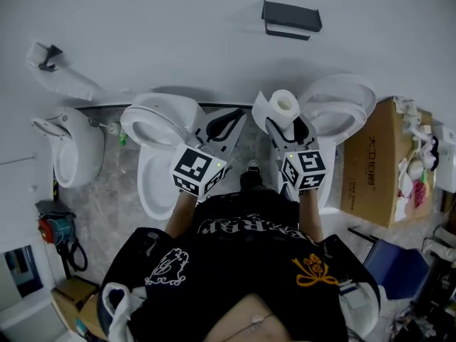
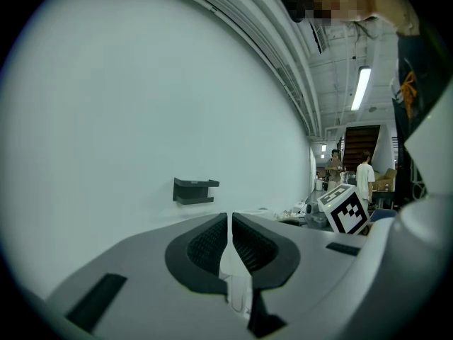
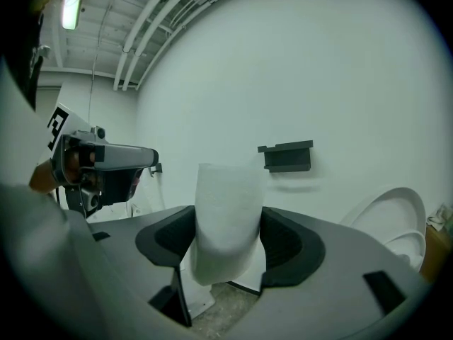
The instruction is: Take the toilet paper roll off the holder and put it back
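A white toilet paper roll [image 1: 284, 106] stands upright between the jaws of my right gripper [image 1: 286, 124], which is shut on it. In the right gripper view the roll [image 3: 226, 207] fills the gap of the right gripper [image 3: 226, 241], with a loose sheet hanging off it. The dark wall holder [image 1: 291, 18] is empty, on the white wall above and ahead; it shows as holder [image 3: 288, 156] and holder [image 2: 195, 190]. My left gripper [image 1: 229, 120] is beside the right one, its jaws nearly touching and holding nothing. In its own view the left gripper [image 2: 230, 227] points at the wall.
Two white toilets stand below the grippers, the left toilet [image 1: 160, 123] and the right toilet [image 1: 343, 100]. A urinal [image 1: 71, 148] is at the far left. At the right stands a cardboard box [image 1: 381, 164]. People [image 2: 365, 177] stand far off down the room.
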Action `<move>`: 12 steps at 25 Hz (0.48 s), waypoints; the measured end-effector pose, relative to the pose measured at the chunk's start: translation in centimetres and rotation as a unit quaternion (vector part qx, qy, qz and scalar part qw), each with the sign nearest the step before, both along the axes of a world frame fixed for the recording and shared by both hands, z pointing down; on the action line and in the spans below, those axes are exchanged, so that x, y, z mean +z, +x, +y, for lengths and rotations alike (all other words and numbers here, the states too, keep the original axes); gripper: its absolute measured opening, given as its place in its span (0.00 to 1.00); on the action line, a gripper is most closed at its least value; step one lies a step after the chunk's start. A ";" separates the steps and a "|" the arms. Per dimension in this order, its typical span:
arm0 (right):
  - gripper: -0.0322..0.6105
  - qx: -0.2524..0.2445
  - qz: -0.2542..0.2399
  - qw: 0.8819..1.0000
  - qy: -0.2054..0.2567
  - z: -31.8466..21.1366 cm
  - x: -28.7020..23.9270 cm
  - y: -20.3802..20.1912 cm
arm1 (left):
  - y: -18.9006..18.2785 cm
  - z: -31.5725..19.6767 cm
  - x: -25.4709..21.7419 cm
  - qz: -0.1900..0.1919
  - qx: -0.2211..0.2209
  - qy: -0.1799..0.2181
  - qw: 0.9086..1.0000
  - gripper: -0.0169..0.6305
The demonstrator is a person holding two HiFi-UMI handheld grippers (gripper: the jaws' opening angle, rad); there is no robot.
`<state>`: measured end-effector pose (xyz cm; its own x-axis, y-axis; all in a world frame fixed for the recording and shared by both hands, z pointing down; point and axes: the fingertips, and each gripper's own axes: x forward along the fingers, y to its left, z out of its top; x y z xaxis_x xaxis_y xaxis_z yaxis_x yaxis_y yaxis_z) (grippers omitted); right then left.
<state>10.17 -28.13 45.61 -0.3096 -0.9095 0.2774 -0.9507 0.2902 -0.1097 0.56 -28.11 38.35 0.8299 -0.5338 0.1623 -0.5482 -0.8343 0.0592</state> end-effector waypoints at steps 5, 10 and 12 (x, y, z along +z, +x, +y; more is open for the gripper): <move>0.51 -0.005 -0.011 1.000 0.001 -0.3 -0.4 0.9 | 0.5 -0.2 -0.1 -0.002 -0.009 0.001 1.000 0.08; 0.51 -0.015 -0.015 1.000 0.009 -0.9 -2.3 2.3 | 0.9 -0.9 -0.3 -0.002 -0.023 0.003 1.000 0.08; 0.51 -0.017 -0.013 1.000 0.020 -1.4 -3.6 3.2 | 1.0 -1.1 -0.5 -0.002 -0.028 0.005 1.000 0.08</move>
